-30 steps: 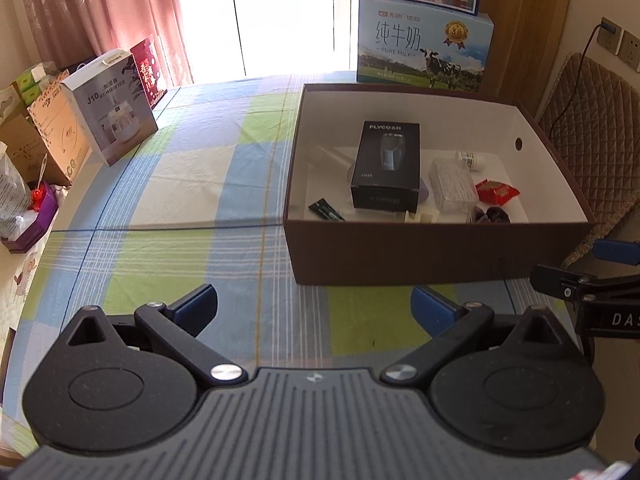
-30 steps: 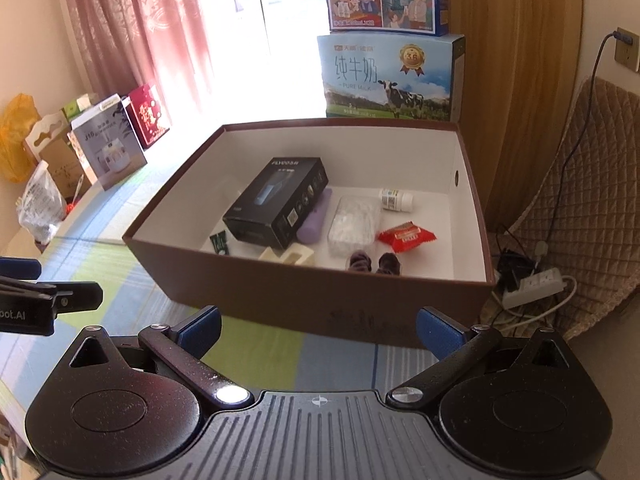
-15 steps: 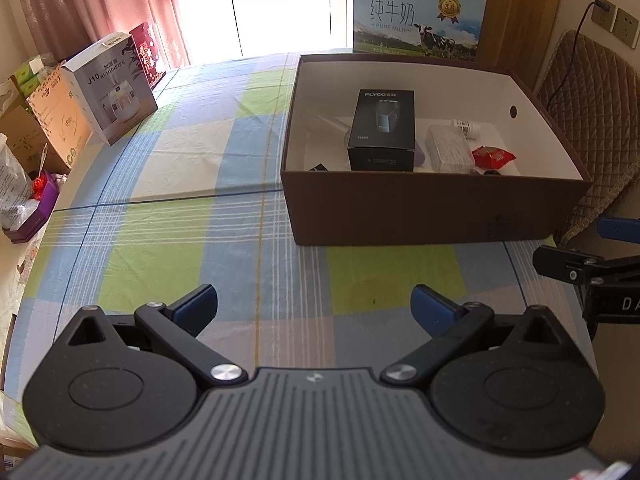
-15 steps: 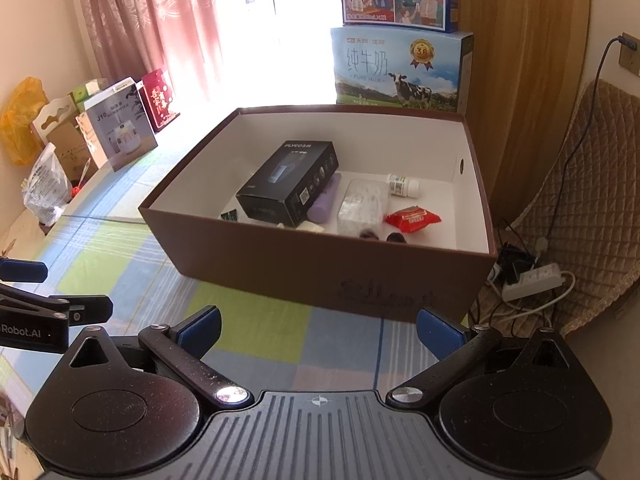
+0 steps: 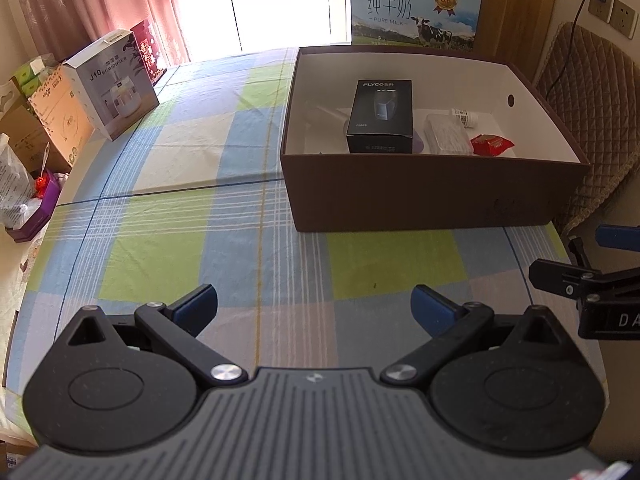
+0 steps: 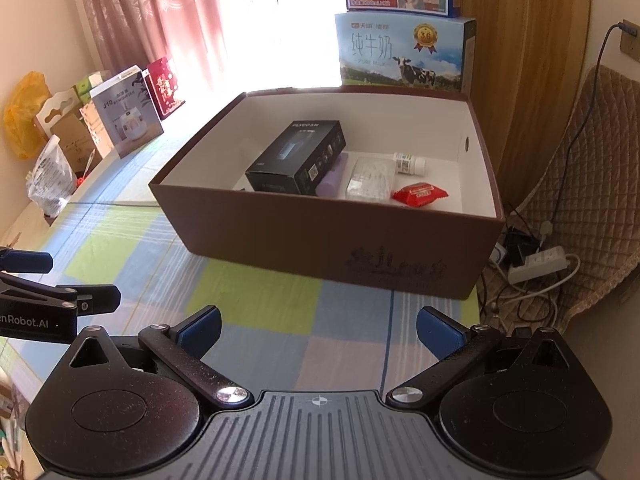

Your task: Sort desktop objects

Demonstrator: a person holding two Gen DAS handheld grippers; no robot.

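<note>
I see the brown box [image 5: 420, 196] standing open on the table [image 5: 168, 240], its white inside holding the sorted things. A black Flyco carton [image 6: 298, 158] lies toward the left, with a lilac item [image 6: 334, 176] tucked against its side. Just beside that sits a clear plastic pack [image 6: 370, 178], then a red snack packet [image 6: 418, 195] near the front wall and a small white bottle [image 6: 408, 163] lying behind it.

The table wears a checked cloth of blue, green and cream. Product boxes [image 5: 114, 82] line its far left edge by pink curtains, and a milk carton case [image 6: 400, 54] stands behind the brown box. A quilted chair [image 6: 592, 184] and a power strip [image 6: 538, 266] sit to the right.

My left gripper [image 5: 314, 306] hangs over bare cloth short of the box, jaws wide apart, empty. My right gripper [image 6: 318, 326] is likewise spread and empty, facing the box's front.
</note>
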